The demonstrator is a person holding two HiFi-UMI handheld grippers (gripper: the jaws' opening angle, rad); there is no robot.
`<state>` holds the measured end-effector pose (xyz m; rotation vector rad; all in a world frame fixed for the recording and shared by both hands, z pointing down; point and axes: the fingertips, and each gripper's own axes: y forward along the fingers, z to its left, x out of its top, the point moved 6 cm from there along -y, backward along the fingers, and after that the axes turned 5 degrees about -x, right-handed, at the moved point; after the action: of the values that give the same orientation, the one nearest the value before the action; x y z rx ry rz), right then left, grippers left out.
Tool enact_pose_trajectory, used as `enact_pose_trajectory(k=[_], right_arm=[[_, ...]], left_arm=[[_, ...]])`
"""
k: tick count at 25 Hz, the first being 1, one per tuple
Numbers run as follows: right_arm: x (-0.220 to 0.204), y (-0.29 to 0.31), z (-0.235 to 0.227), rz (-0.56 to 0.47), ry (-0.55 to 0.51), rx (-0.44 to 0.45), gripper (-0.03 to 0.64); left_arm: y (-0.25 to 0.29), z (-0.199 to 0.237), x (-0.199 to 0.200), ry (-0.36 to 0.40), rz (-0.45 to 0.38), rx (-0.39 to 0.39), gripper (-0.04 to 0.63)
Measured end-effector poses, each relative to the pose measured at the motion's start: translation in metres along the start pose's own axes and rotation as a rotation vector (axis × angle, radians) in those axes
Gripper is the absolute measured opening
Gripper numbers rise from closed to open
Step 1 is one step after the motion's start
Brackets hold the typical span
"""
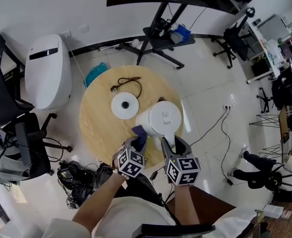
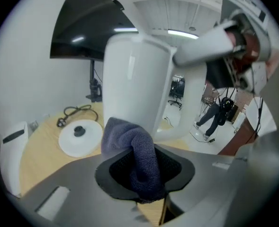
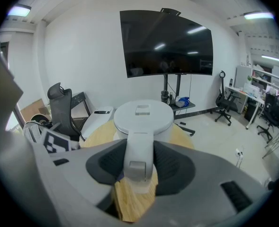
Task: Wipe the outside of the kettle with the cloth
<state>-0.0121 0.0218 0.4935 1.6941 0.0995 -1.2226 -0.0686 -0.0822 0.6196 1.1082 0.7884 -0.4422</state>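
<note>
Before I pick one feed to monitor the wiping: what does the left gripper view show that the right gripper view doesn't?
Only the left gripper view: the left tool shut on the dark blue terry cloth at the white plastic kettle's side, and the round white power base with its black cord. Only the right gripper view: the kettle's flat round lid. Both: the kettle, its handle gripped by the right tool, and the round wooden table.
</note>
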Motion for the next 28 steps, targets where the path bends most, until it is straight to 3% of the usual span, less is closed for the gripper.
enact_pose_trajectory(k=[5, 7, 9, 12, 16, 23, 25, 28], right_arm=[[0.0, 0.003, 0.0, 0.003, -0.015, 0.016, 0.183], [-0.001, 0.005, -0.001, -0.001, -0.023, 0.024, 0.183], [-0.002, 0.008, -0.001, -0.005, -0.029, 0.031, 0.183], [-0.002, 0.011, 0.001, -0.002, -0.039, 0.038, 0.183], [-0.001, 0.015, 0.003, 0.006, -0.053, 0.049, 0.183], [0.0, 0.016, 0.003, 0.006, -0.069, 0.072, 0.183], [0.0, 0.016, 0.003, 0.005, -0.071, 0.078, 0.184], [-0.001, 0.015, 0.003, 0.004, -0.074, 0.082, 0.183]], left_arm=[[-0.077, 0.021, 0.069, 0.079, -0.218, 0.04, 0.1], [-0.1, 0.024, 0.097, 0.16, -0.275, 0.008, 0.098], [-0.115, 0.024, 0.12, 0.243, -0.28, -0.064, 0.098], [-0.12, 0.023, 0.147, 0.293, -0.197, -0.174, 0.098], [-0.102, 0.023, 0.164, 0.398, 0.011, -0.171, 0.098], [-0.067, -0.008, 0.178, 0.446, 0.141, -0.448, 0.098], [-0.057, -0.013, 0.185, 0.484, 0.179, -0.481, 0.097], [-0.038, -0.016, 0.199, 0.548, 0.22, -0.458, 0.098]])
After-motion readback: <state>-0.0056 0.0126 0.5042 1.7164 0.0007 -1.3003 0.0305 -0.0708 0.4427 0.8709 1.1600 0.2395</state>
